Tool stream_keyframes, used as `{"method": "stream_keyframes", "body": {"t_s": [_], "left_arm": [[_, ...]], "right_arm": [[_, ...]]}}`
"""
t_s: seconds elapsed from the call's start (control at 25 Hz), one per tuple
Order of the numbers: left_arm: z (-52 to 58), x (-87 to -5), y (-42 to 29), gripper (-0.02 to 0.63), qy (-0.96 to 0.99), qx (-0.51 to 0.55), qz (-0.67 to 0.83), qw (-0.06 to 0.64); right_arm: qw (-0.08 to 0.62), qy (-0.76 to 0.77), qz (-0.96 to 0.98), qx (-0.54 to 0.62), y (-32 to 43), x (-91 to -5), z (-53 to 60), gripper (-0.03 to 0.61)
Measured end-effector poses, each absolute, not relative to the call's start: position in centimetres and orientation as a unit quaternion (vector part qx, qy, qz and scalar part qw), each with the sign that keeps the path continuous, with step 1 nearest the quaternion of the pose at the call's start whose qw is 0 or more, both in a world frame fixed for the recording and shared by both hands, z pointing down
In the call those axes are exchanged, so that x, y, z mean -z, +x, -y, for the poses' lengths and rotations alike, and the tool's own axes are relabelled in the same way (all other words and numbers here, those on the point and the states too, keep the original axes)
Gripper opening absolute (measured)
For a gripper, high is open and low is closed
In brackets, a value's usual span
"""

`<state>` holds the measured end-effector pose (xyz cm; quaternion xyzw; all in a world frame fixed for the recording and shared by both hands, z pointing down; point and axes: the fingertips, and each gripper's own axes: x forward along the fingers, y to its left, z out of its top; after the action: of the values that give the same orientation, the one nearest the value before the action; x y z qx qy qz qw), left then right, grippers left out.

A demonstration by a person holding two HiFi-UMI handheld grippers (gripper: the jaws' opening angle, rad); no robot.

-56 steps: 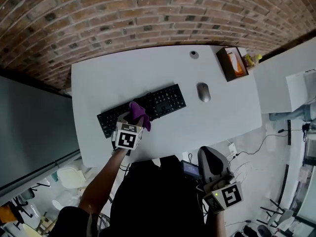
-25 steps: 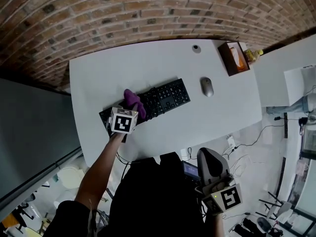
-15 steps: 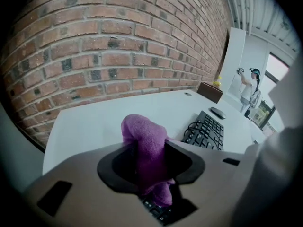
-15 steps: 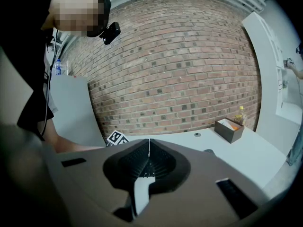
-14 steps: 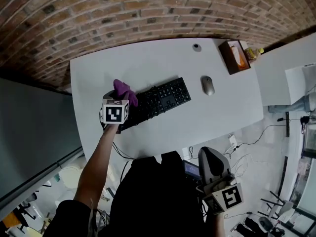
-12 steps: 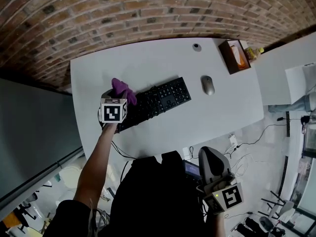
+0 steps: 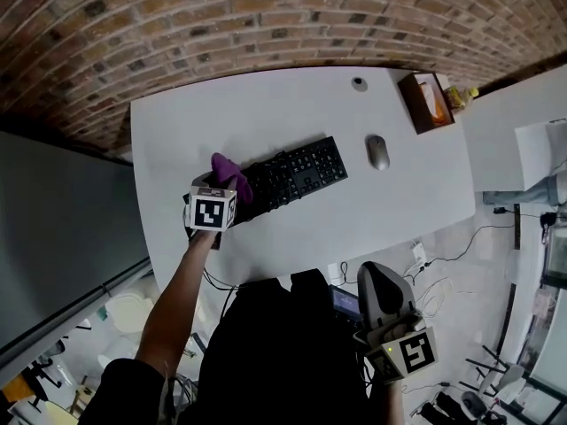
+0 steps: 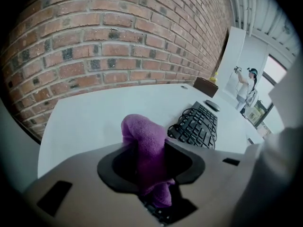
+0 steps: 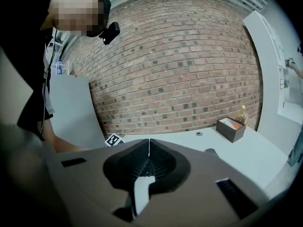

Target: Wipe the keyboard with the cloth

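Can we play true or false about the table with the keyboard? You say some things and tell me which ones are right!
1. The left gripper is pinching a purple cloth. True.
2. The cloth is on the end of the keyboard that is next to the mouse. False: it sits on the other end, away from the mouse.
3. The right gripper is holding the mouse. False: its jaws are shut with nothing in them, and it is held back near the person, off the table.
4. A brown box stands near the far right corner of the table. True.
5. The wall behind the table is plain white. False: it is brick.
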<state>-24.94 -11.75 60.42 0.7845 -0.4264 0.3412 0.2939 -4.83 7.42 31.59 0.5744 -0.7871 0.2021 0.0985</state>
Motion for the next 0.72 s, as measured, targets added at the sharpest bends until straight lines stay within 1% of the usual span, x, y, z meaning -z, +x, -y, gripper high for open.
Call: {"method": "stream_keyframes", "body": {"t_s": [0.12,0.32,0.72], "left_arm": [[9.9,-60.8,-24.2,0.164,0.794,-0.340,0.407,0.297],[6.9,-60.8,-23.2,0.164,0.810,-0.359,0.374,0.274],[-0.2,-61.4,-21.9,0.164,0.829,-0.361,0.321,0.283]], "right_arm": [[0.098,0.569,0.791,-0.202,-5.2,-31.6,-7.2,0.018],[0.098,0.558,0.799,-0.201,-5.9,-31.7,-6.8,0.018],[0.097,0.536,0.814,-0.202,-7.4,-31.9,-5.8,0.018]]}}
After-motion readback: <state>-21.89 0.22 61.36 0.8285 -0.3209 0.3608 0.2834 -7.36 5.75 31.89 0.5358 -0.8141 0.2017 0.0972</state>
